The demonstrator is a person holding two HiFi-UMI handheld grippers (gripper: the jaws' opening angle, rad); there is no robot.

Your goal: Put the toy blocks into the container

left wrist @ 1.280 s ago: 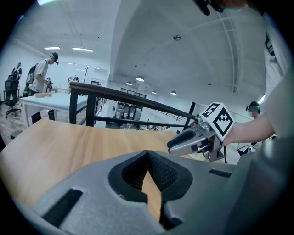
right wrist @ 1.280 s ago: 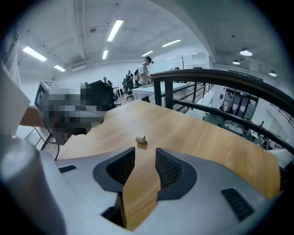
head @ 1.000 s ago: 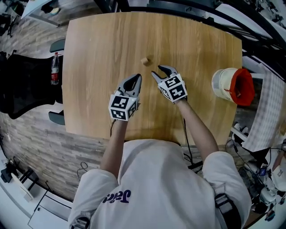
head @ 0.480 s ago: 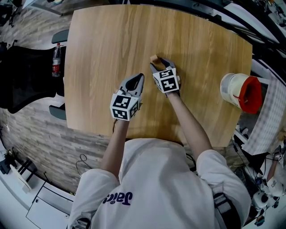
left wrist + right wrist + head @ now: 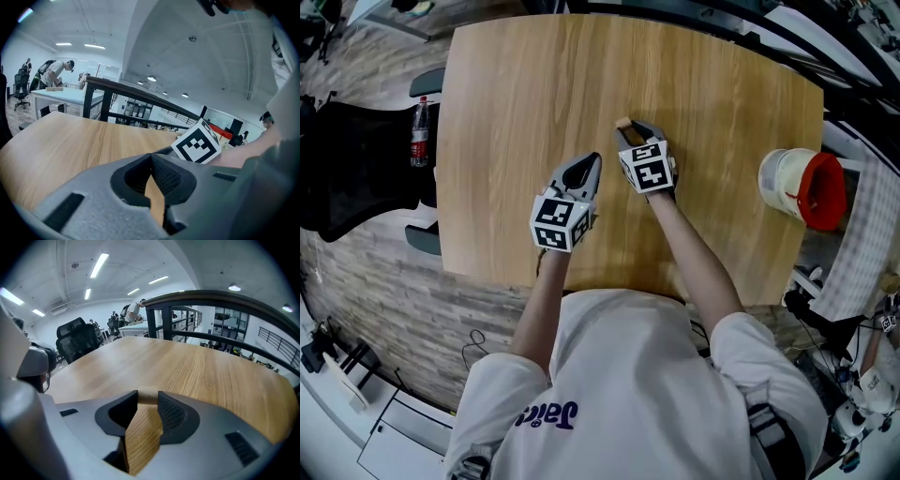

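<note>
A small pale wooden toy block (image 5: pixel 623 123) lies on the wooden table (image 5: pixel 516 84), a little past its middle. My right gripper (image 5: pixel 630 128) points down at it. Its jaws have just been closing with the block (image 5: pixel 148 397) between them, and the pads press on the block's two sides. My left gripper (image 5: pixel 592 159) stays to the near left of it, shut and holding nothing; in the left gripper view its tips (image 5: pixel 151 157) meet. The container, a white bucket (image 5: pixel 780 178) with a red lid (image 5: pixel 817 192), stands by the table's right edge.
A water bottle (image 5: pixel 417 142) and a black chair (image 5: pixel 347 173) stand left of the table. Checked cloth (image 5: pixel 862 234) and cabling lie beyond the right edge. In the gripper views, railings, desks and people stand far behind.
My right gripper moved forward and left across the table to the block and lowered over it; its jaws opened wide and then closed round the block. The left gripper kept still.
</note>
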